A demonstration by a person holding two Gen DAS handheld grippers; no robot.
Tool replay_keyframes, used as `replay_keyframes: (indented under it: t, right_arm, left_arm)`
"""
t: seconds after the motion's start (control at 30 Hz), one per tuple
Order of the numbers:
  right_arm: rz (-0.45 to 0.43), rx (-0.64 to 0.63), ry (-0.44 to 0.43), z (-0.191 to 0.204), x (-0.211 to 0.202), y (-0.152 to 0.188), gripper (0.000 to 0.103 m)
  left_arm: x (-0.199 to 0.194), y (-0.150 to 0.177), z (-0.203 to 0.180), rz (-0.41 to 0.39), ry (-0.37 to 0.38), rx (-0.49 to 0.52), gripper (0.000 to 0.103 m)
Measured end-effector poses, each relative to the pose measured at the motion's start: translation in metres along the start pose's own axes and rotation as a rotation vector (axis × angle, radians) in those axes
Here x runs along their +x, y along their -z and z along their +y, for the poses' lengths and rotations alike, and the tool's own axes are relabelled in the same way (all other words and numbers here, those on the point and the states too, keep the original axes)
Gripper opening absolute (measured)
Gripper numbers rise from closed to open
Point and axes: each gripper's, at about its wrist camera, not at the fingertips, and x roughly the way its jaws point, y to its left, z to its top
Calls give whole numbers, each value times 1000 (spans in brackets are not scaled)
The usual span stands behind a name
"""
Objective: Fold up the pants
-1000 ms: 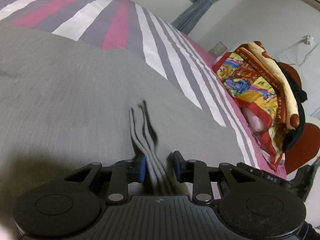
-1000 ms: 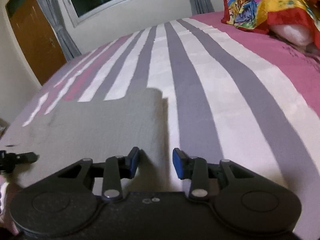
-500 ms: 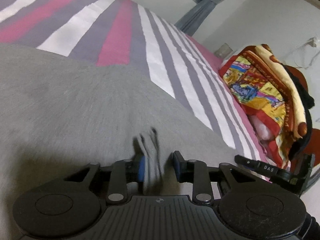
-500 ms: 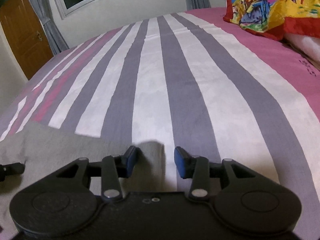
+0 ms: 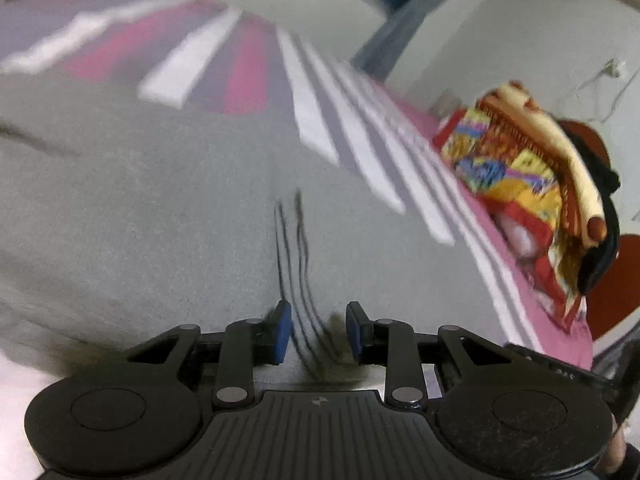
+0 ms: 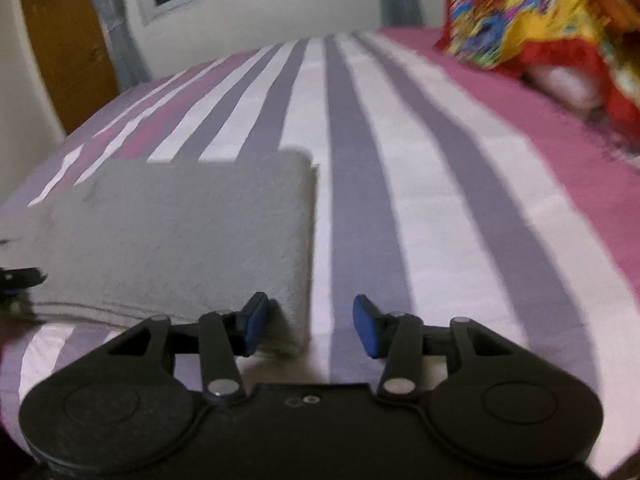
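Grey pants [image 6: 192, 232] lie folded flat on a striped bed, a thick rectangle with its near right corner between my right fingers. My right gripper [image 6: 308, 330] is open just above that corner, holding nothing. In the left wrist view the grey pants [image 5: 140, 208] fill the foreground, and a ridge of stacked fabric layers [image 5: 298, 264] runs into my left gripper [image 5: 316, 332]. The left jaws stand open around that ridge with gaps on both sides. The tip of the left gripper [image 6: 18, 278] shows at the right wrist view's left edge.
The bedsheet [image 6: 400, 184] has pink, white and grey stripes. A colourful blanket pile over a pillow [image 5: 532, 184] sits at the head of the bed, also in the right wrist view [image 6: 532, 20]. A window, curtain and wooden door [image 6: 64, 44] lie beyond the bed.
Both grippers pulled back from the pants. The left jaws, close around the fabric ridge before, now stand wider. The right gripper's jaws opened wider and show the whole folded stack.
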Motion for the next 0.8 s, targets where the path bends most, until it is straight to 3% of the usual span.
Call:
replay_keyframes:
  t: [0.03, 0.1, 0.2, 0.33, 0.43, 0.57, 0.63, 0.8]
  right_arm:
    - [-29, -11, -3, 1, -7, 2, 48]
    - [-71, -30, -5, -2, -16, 7, 55]
    - [-106, 39, -20, -18, -22, 14, 55]
    - [-139, 161, -32, -42, -27, 13, 56]
    - [-133, 206, -34, -49, -23, 11, 56]
    - [-110, 206, -3, -44, -17, 14, 58]
    - [-100, 194, 24, -39, -15, 15, 60]
    - [-90, 188, 51, -36, -11, 16, 62]
  left_arm:
    - [-13, 3, 1, -46, -20, -3, 60]
    - [-43, 8, 7, -146, -89, -7, 82]
    - [-87, 18, 34, -224, -143, -35, 82]
    - [-125, 29, 96, -281, -183, -241, 82]
    - [-131, 33, 146, -314, -160, -428, 81]
    - [-122, 39, 206, -364, -68, -669, 81]
    - [-114, 38, 219, -372, -39, -697, 81]
    - [-92, 15, 232, -388, -60, -653, 81]
